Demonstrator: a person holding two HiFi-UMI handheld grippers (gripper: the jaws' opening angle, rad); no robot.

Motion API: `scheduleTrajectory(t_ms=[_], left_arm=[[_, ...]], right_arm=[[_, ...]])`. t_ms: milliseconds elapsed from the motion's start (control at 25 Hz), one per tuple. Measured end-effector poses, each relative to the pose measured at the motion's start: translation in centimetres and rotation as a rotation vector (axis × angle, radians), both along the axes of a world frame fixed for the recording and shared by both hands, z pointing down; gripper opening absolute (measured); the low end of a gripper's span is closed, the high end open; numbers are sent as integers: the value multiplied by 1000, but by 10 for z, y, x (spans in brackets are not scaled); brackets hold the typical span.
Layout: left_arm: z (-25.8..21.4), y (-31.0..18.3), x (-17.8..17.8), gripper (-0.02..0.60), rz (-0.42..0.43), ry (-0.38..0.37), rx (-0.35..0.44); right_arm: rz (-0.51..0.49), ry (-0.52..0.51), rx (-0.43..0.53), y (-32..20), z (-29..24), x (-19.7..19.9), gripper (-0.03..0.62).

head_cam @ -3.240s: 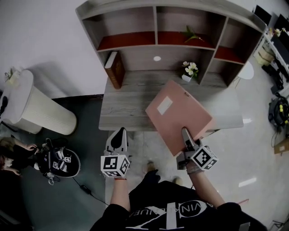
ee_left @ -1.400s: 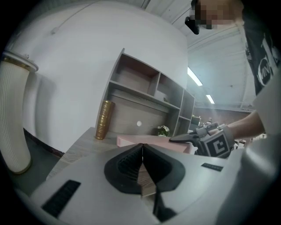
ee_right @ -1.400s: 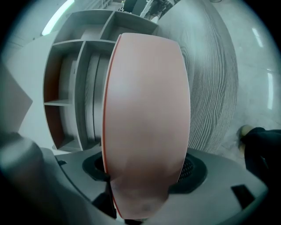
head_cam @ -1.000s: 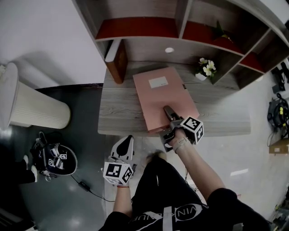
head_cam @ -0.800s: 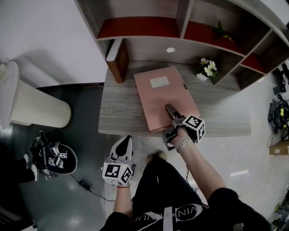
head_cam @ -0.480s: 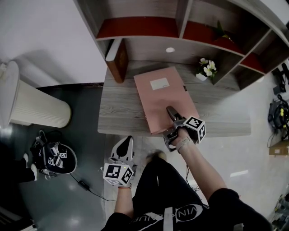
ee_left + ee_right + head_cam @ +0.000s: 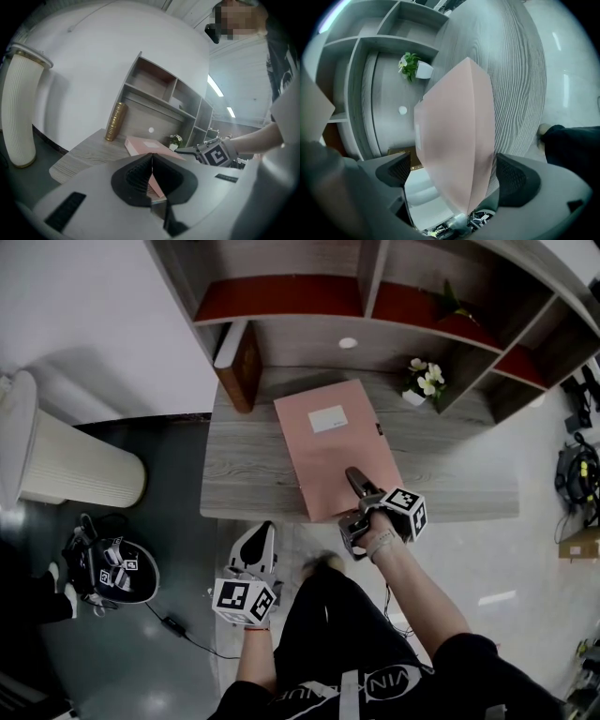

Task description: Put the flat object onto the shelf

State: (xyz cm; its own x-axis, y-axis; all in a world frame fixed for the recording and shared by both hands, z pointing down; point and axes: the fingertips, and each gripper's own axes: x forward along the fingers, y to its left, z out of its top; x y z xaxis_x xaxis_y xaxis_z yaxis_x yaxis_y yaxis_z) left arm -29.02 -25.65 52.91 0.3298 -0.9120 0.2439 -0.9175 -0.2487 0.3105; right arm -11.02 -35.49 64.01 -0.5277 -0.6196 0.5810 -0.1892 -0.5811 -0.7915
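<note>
Two hand-held grippers show. The right gripper (image 7: 357, 486) has its jaws opening, both pads clear of the flat pink rectangular folder (image 7: 333, 446), whose near edge sits between them. That folder lies flat on the grey wood-grain desk of the shelf unit (image 7: 242, 474), near an upright brown book (image 7: 240, 367). The left gripper (image 7: 256, 542), jaws pressed together and empty, hangs in front of the desk.

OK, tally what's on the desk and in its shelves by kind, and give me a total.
pink folder: 1
brown book: 1
plants: 2 (white flowers, green sprig)
Total: 4
</note>
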Motion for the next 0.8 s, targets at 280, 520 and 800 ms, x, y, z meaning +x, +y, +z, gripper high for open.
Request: scheduleTrajectory(t_ms=[280,520,800], left_arm=[[-2,-7,6,6,26,1,8],[-9,-19,13,6,41,5,20],[-18,-31,25,6,68,9,36]], right_arm=[[1,24,24,10,-6,23,493],[10,20,63,18,-21,43,458],[35,147,161,21,-52,74,270]])
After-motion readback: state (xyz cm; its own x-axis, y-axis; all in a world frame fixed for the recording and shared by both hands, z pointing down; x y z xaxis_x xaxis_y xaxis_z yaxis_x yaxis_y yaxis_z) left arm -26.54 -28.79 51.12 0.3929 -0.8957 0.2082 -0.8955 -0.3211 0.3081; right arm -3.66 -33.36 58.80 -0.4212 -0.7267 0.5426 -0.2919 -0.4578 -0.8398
